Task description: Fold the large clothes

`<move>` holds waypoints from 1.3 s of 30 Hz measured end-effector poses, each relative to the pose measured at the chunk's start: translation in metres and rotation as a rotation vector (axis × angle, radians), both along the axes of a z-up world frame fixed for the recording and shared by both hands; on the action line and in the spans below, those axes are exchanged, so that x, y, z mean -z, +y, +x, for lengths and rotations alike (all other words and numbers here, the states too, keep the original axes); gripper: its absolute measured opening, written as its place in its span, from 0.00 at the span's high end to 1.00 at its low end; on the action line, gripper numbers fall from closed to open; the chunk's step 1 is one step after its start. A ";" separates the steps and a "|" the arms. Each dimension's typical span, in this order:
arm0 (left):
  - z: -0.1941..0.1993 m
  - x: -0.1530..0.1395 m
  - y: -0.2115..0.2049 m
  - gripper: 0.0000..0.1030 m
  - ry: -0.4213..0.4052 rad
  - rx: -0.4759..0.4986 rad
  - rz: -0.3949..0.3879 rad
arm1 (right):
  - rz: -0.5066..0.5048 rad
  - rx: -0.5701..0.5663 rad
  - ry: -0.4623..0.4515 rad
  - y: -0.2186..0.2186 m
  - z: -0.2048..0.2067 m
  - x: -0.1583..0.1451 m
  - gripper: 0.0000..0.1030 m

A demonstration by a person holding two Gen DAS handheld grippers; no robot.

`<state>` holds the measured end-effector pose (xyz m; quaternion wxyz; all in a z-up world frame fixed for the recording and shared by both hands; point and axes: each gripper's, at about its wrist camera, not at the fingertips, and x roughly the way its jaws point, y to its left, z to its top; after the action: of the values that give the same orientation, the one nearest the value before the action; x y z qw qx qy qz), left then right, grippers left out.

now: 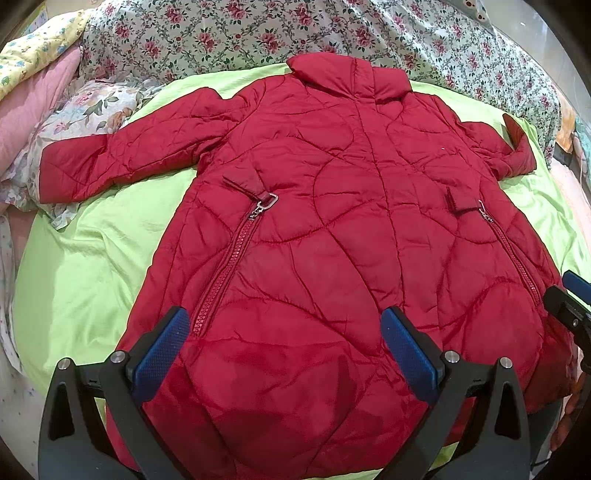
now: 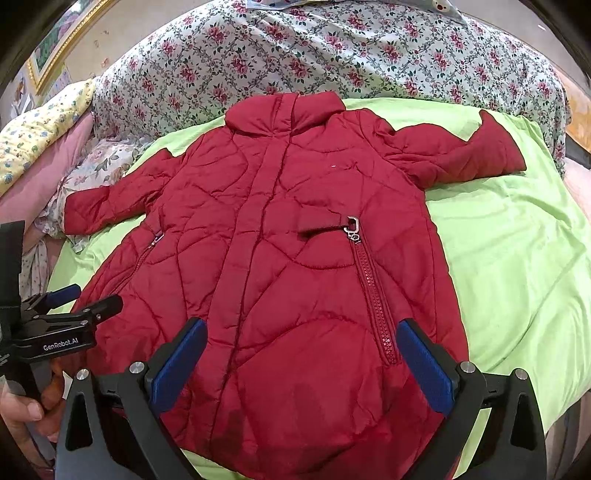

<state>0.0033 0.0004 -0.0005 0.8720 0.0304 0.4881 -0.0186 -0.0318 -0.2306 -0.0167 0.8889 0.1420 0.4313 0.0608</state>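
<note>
A red quilted coat (image 1: 325, 206) lies flat, front up, on a lime green sheet (image 1: 85, 266), collar at the far end and both sleeves spread out. It also shows in the right wrist view (image 2: 280, 236). My left gripper (image 1: 286, 321) is open and empty, hovering above the hem at the coat's near left part. My right gripper (image 2: 301, 334) is open and empty above the hem at the coat's near right part, beside the right pocket zipper (image 2: 375, 291). Each gripper shows at the edge of the other's view, the left one (image 2: 70, 299) and the right one (image 1: 569, 295).
A floral quilt (image 1: 258, 33) is bunched behind the collar. Pillows and floral fabric (image 1: 74, 114) lie under and beyond the left sleeve. A pink and a yellow pillow (image 2: 40, 140) are at the far left. The bed edge is on the right.
</note>
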 end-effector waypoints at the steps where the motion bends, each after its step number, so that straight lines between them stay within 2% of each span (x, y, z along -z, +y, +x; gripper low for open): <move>1: 0.000 0.000 0.000 0.00 -0.002 0.000 0.000 | -0.001 0.000 -0.001 0.000 0.000 0.000 0.00; 12: 0.005 0.003 -0.001 0.00 -0.011 0.000 0.006 | 0.011 0.006 -0.005 -0.001 0.002 0.000 0.00; 15: 0.006 0.003 -0.002 0.00 -0.049 0.001 0.013 | 0.013 0.008 -0.005 -0.001 0.003 0.000 0.00; 24: 0.008 0.005 -0.004 0.00 -0.047 0.002 0.011 | 0.022 0.015 -0.006 -0.005 0.006 0.000 0.00; 28: 0.011 0.004 -0.005 0.00 -0.095 0.005 0.023 | 0.031 0.020 -0.006 -0.009 0.009 0.000 0.00; 39: 0.026 0.008 -0.002 0.00 -0.072 0.009 -0.020 | 0.047 0.078 0.005 -0.039 0.023 0.004 0.00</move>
<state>0.0297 -0.0014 -0.0085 0.8892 0.0243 0.4561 -0.0264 -0.0088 -0.2699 -0.0212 0.8858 0.1798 0.4263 0.0357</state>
